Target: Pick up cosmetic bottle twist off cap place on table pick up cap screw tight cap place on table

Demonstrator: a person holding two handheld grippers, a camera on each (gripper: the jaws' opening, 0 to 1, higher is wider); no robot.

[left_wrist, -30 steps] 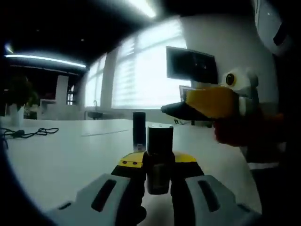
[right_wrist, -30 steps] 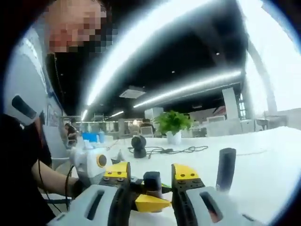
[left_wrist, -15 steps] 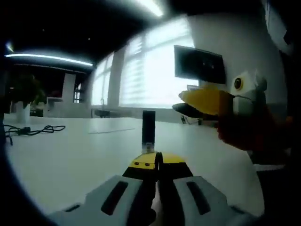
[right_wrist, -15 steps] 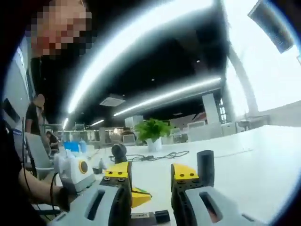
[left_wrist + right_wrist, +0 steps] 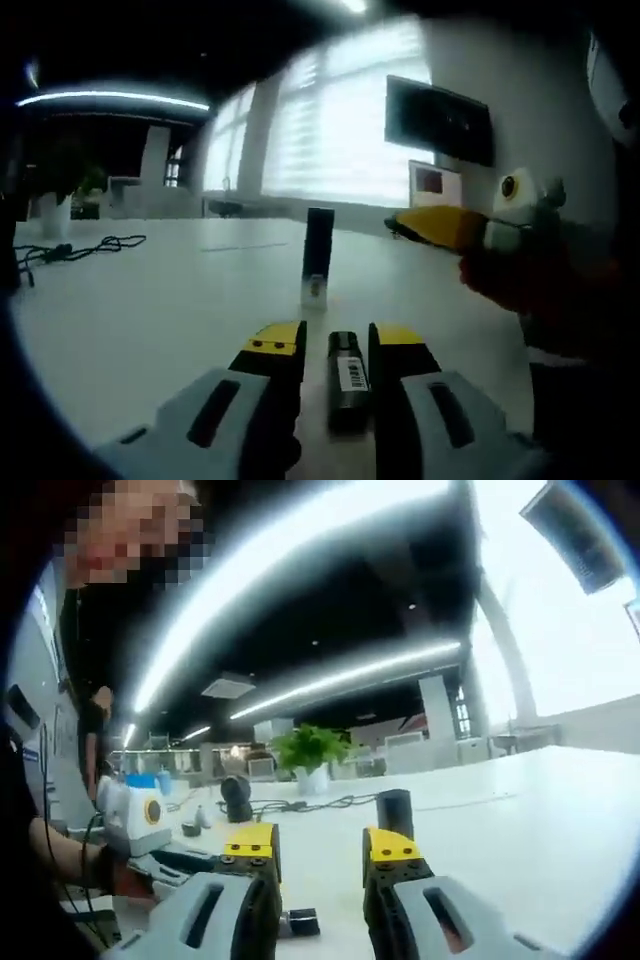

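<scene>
Black plastic, small and rigid: the cosmetic bottle lies on its side on the white worktop at the lower centre of the left gripper view, between the yellow-tipped jaws of the left claw, which stands released around it without gripping. A second dark upright item, perhaps the cap or another bottle, stands farther off at mid-frame. The right claw enters from the right edge.

In the right gripper view the right claw is spread apart and holds nothing; the bottle's end shows low between its jaws, and the upright item stands just beyond.

I judge the bottle light, stiff and smooth, so likely slippery and prone to roll; take it across the body's middle, square to its length.
</scene>
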